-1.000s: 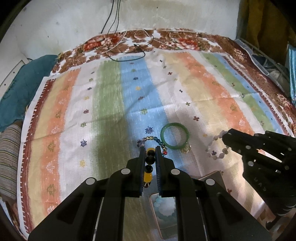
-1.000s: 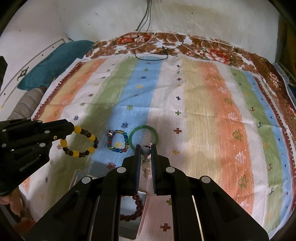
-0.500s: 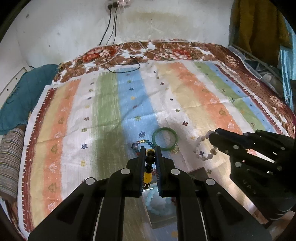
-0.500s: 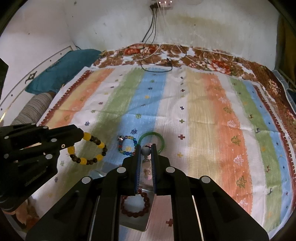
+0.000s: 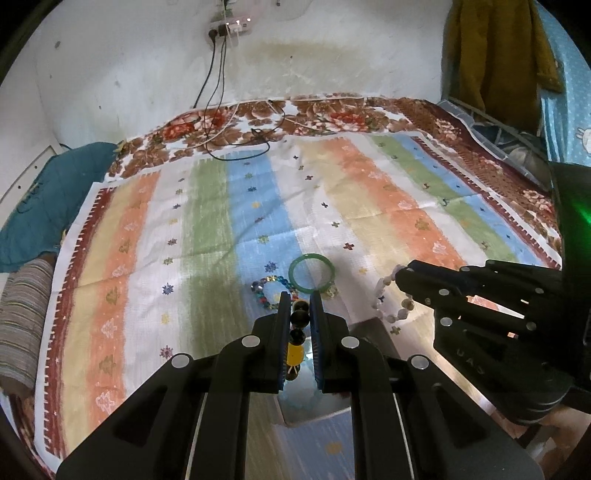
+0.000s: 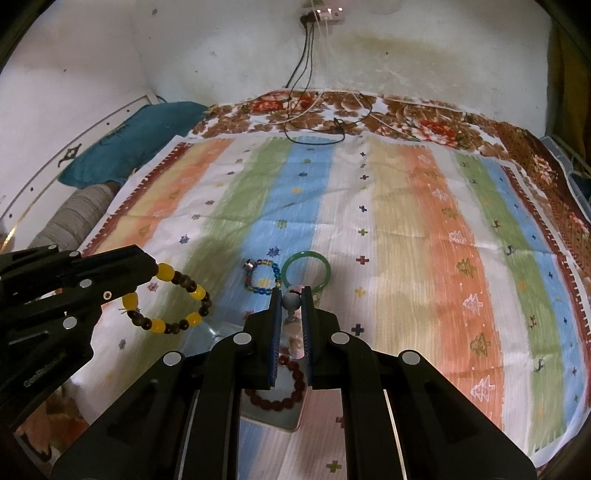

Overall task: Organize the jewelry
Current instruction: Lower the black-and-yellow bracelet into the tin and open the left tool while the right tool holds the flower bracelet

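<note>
Nearest, under both grippers: shiny tray (image 6: 286,421), resting on striped cloth (image 5: 207,221), holding a dark red bracelet (image 6: 280,387). Same tray (image 5: 373,326) seen from left wrist, with something pale green inside, too blurred to identify.

Left gripper (image 5: 300,295): clamped on yellow-and-brown bracelet (image 5: 297,332), beads pinched between the fingers. Seen from right wrist, left gripper (image 6: 151,267) holding that bracelet (image 6: 168,299) as an open loop hanging in the air above the cloth (image 6: 406,240), left of the tray.

Right gripper (image 6: 291,291): clamped on pale bracelet, a grey bead (image 6: 291,300) pinched at the fingertips, pinkish beads trailing down between the fingers. Seen from left wrist, right gripper (image 5: 400,273) holding pale bracelet (image 5: 389,295) as a loop above the cloth, right of the tray.

Just beyond both tips, lying flat on the cloth: green bangle (image 5: 311,273) with a small charm (image 5: 330,290) at its near right edge; blue beaded bracelet (image 5: 271,290) immediately left of it, on the blue stripe. Same pair from right wrist: bangle (image 6: 306,271), blue beaded bracelet (image 6: 262,276), close together, contact not discernible.

Farther: floral bedding (image 5: 332,114) beyond the cloth, black cable (image 5: 236,157) looped on it, teal pillow (image 5: 48,199) at left edge.

Farthest: stained white wall (image 6: 221,55), power strip (image 5: 227,27) with cables running down.
</note>
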{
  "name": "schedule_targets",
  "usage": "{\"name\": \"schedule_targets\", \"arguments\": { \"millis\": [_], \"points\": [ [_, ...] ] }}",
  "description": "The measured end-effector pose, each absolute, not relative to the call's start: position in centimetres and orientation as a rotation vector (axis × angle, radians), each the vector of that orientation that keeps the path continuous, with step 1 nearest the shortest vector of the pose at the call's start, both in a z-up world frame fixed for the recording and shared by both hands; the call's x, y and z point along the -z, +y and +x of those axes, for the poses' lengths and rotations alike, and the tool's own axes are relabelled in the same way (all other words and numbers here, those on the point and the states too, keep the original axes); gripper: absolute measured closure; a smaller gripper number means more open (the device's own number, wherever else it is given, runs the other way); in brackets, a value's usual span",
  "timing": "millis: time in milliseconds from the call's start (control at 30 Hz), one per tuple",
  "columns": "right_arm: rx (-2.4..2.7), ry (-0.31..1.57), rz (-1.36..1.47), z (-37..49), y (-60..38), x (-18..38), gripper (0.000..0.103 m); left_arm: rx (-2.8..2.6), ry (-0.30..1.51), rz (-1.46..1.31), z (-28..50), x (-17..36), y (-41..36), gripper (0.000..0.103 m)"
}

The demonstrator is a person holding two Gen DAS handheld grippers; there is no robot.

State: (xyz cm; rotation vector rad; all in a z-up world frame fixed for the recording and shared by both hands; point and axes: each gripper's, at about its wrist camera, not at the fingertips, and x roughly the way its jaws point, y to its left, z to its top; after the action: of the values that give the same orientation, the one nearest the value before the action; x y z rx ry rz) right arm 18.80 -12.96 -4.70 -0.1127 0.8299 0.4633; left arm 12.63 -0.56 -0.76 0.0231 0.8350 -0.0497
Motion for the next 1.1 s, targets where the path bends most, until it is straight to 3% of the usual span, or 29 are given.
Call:
{"name": "schedule_targets", "arguments": {
  "millis": [700, 733, 767, 800, 967, 1100],
  "points": [
    [-0.477, 0.854, -0.17, 16.0, -13.2, 5.8, 0.091, 0.031, 0.838, 0.022, 10.6, 1.0, -0.9, 0.091],
    [-0.474, 0.857, -0.166, 16.1, -13.3, 5.9, 0.083, 0.021, 0.834, 0.018, 10.6, 0.9, -0.8, 0.088],
    [-0.465, 0.86, -0.157, 16.2, -13.5, 5.9, 0.068, 0.01, 0.832, 0.015, 10.7, 0.9, -0.5, 0.08],
    [-0.458, 0.858, -0.149, 16.3, -13.6, 5.9, 0.064, -0.001, 0.83, 0.01, 10.8, 0.8, -0.3, 0.077],
    [-0.443, 0.873, -0.133, 16.9, -14.0, 6.1, 0.061, -0.041, 0.85, -0.013, 11.3, 1.3, 1.1, 0.075],
    [-0.432, 0.886, -0.125, 17.5, -14.1, 6.2, 0.056, -0.068, 0.877, -0.063, 12.0, 1.8, 2.5, 0.057]
  ]
}}
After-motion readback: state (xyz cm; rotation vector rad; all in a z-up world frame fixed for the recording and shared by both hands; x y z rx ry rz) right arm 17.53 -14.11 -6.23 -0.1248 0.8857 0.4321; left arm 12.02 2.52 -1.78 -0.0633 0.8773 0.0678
